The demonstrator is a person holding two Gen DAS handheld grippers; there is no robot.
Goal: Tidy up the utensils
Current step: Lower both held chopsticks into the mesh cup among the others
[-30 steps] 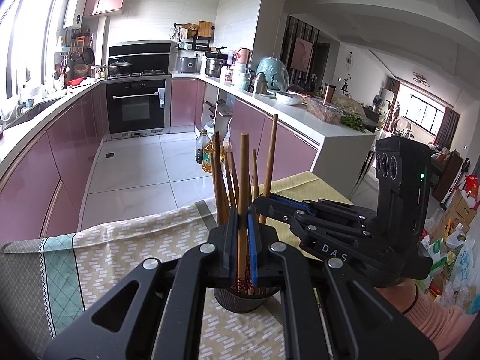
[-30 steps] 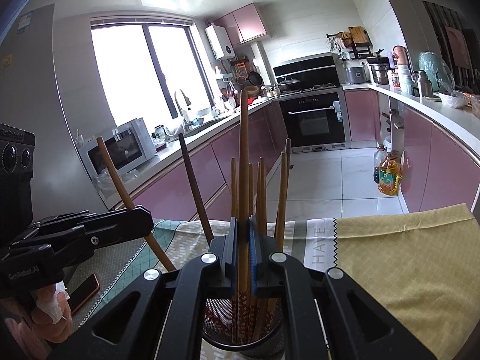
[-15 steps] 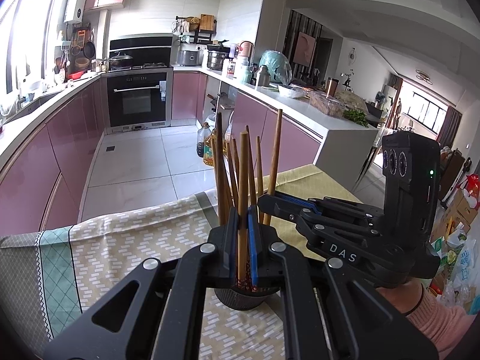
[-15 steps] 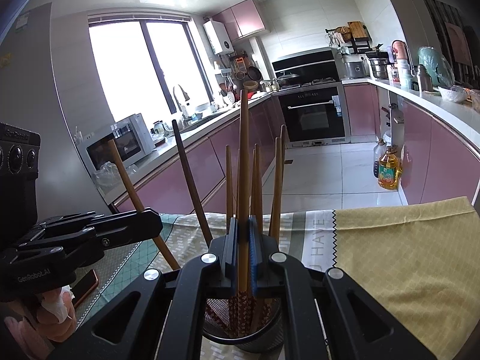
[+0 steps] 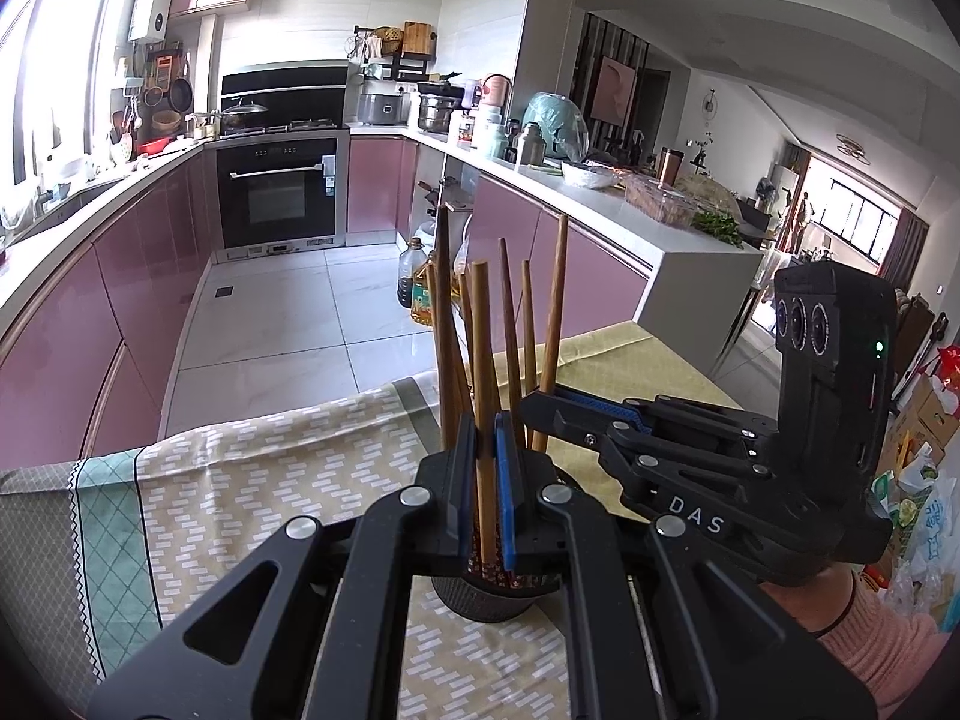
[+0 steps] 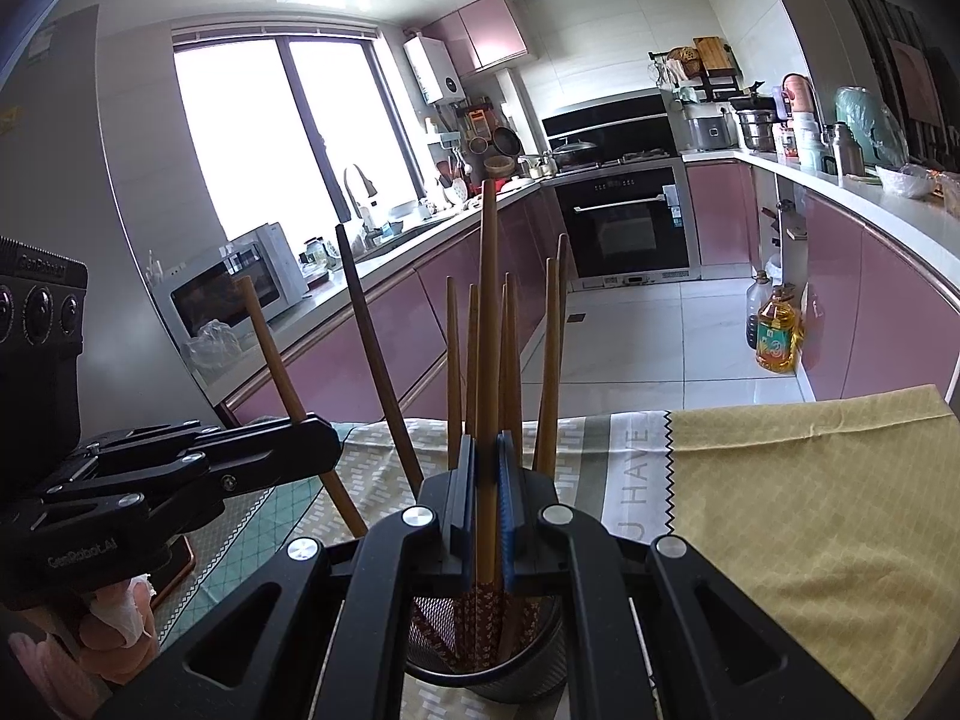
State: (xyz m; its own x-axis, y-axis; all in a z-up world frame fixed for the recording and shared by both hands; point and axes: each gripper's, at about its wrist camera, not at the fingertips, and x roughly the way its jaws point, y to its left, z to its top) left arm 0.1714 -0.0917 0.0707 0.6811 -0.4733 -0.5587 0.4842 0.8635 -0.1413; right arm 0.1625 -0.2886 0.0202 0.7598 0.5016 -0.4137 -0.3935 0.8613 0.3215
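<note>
Both our grippers are clamped on 1 chopstick each: left gripper [image 5: 487,450] on its chopstick [image 5: 483,372], right gripper [image 6: 487,468] on another chopstick [image 6: 487,324], above the mesh holder [image 6: 486,675] bottom center.

Lettering we can read on the two grippers and the cloth

We read "DAS" in white on the right gripper [image 5: 528,414] at the right of the left wrist view; "GenRobot.AI" on the left gripper [image 6: 327,450] at the lower left of the right wrist view; and "HAVE" running sideways on the tablecloth [image 6: 636,468] at centre right.
</note>
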